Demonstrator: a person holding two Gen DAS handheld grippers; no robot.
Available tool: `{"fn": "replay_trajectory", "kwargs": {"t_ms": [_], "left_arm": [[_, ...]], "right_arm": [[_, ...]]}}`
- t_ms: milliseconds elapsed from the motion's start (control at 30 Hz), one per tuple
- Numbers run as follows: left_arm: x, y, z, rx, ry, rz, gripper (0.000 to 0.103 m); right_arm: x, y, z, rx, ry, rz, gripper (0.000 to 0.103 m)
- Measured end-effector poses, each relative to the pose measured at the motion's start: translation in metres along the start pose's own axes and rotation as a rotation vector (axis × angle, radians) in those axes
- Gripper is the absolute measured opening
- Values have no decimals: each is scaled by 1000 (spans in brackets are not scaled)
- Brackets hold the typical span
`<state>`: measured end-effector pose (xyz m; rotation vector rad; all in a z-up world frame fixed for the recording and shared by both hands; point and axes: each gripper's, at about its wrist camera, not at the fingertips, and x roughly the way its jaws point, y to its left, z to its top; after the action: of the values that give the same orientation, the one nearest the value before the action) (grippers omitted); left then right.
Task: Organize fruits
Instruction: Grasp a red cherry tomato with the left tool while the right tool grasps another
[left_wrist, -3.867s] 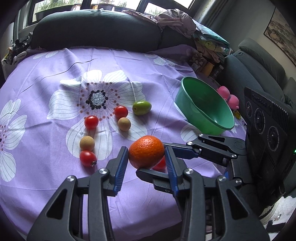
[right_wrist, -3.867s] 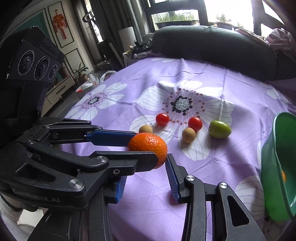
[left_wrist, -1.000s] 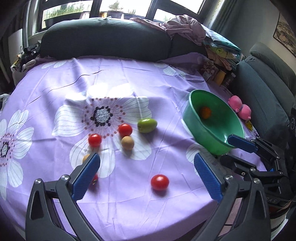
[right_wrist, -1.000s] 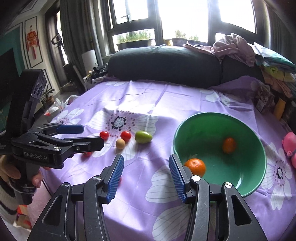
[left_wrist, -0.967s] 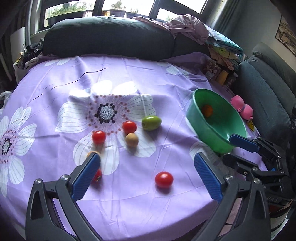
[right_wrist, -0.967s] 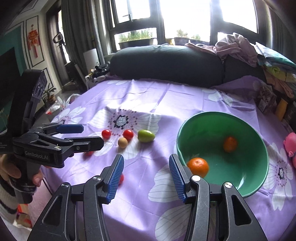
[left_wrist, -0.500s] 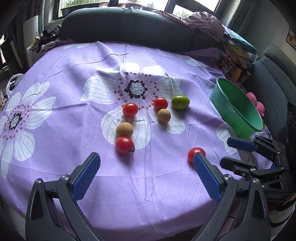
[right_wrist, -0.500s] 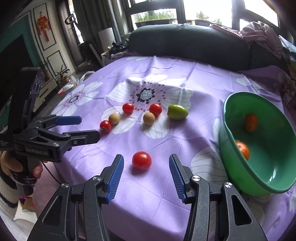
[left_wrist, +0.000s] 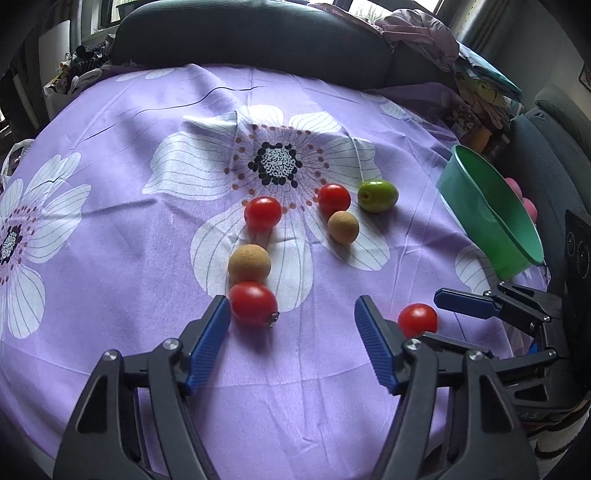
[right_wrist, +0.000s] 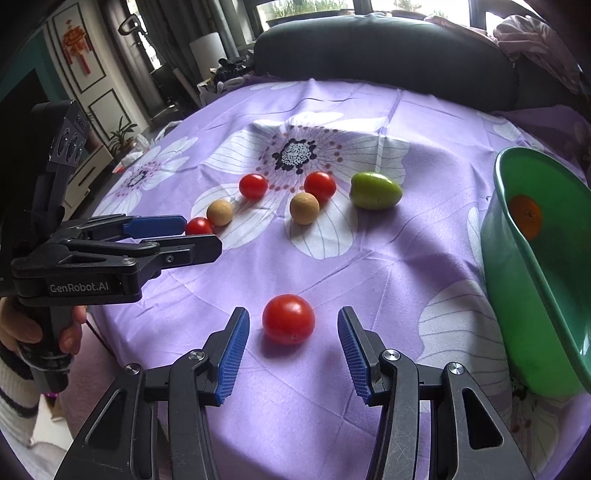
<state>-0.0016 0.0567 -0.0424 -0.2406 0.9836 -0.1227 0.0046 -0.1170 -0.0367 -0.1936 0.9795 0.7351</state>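
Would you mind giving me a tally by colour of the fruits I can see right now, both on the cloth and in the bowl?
Red tomatoes: 4
Tan round fruits: 2
Green fruit: 1
Orange fruit, inside the green bowl: 1 visible; the rest of the bowl's inside is hidden
Total: 8
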Motion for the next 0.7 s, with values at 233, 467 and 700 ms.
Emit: {"fn": "replay_trajectory", "kwargs": {"t_ms": [233,467,700], "left_arm": [[6,5,1,8,8,44,51],[9,9,1,16,12,63,28],[4,3,-2,14,13,36,27]], "right_arm": [[12,1,3,-17,12,7,47],[18,3,4,-44,22,0,33],[12,-2,2,-23,2,10,33]]}}
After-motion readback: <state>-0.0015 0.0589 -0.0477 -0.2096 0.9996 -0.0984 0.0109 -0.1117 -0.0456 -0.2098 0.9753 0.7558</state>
